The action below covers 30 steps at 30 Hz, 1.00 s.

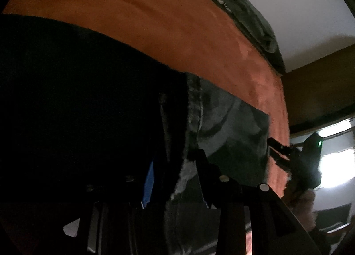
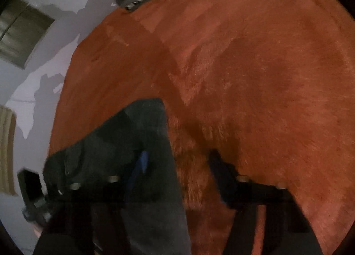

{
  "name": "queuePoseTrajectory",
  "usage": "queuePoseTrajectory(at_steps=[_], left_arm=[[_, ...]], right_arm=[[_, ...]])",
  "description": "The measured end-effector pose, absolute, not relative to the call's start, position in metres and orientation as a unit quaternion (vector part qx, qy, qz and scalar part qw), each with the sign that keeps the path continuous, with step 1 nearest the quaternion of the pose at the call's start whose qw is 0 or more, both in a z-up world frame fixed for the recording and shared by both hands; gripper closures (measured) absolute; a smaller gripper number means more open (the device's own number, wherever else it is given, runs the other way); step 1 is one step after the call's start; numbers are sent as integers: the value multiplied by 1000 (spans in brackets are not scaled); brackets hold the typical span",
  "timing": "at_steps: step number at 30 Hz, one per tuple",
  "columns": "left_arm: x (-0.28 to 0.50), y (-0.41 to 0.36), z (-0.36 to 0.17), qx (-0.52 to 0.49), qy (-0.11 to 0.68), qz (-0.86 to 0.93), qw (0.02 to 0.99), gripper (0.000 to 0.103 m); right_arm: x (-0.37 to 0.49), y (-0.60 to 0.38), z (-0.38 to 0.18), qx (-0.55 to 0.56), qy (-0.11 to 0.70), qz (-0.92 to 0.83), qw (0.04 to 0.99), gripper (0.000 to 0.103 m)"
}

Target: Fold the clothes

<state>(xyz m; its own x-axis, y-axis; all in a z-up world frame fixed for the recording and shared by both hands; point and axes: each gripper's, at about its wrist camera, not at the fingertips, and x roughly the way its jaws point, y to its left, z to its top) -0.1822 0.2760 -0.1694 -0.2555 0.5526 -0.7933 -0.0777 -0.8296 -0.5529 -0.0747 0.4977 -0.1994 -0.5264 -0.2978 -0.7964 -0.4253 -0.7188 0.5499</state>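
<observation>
The dark grey garment [image 1: 233,126] lies partly on the orange cover [image 1: 133,10], near its side edge, with one hem lifted across my left gripper [image 1: 175,175]. Its jaws stand narrow with cloth between; whether they bite, I cannot tell. On my right gripper [image 2: 177,161] the jaws are apart, with cloth draped over one finger only. I judge a fold is being set down; next comes smoothing and regripping for the second fold. Only the left view shows the frayed hem. The right view shows the bare cover beyond. A folded green garment [image 1: 250,21] sits at the far edge.
</observation>
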Motion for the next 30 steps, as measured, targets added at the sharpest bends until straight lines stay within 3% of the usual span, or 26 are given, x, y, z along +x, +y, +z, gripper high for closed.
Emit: queuePoseTrajectory(at_steps=[1, 6, 10, 14, 16, 30], left_arm=[[-181, 273, -172, -572, -216, 764, 206, 67], [-175, 261, -186, -561, -259, 758, 208, 65], [-173, 258, -186, -562, -266, 754, 212, 65], [-165, 245, -178, -569, -270, 748, 209, 65], [-156, 233, -170, -563, -274, 752, 206, 65], [-92, 113, -150, -526, -282, 789, 146, 64]], right_arm=[[-77, 499, -203, -485, 383, 786, 32, 96], [-62, 494, -189, -451, 369, 811, 46, 99], [-69, 497, -209, -471, 359, 804, 47, 98], [-56, 495, -180, -435, 381, 815, 45, 94], [-45, 484, -163, -417, 359, 833, 56, 83], [27, 363, -124, -453, 284, 842, 75, 83]])
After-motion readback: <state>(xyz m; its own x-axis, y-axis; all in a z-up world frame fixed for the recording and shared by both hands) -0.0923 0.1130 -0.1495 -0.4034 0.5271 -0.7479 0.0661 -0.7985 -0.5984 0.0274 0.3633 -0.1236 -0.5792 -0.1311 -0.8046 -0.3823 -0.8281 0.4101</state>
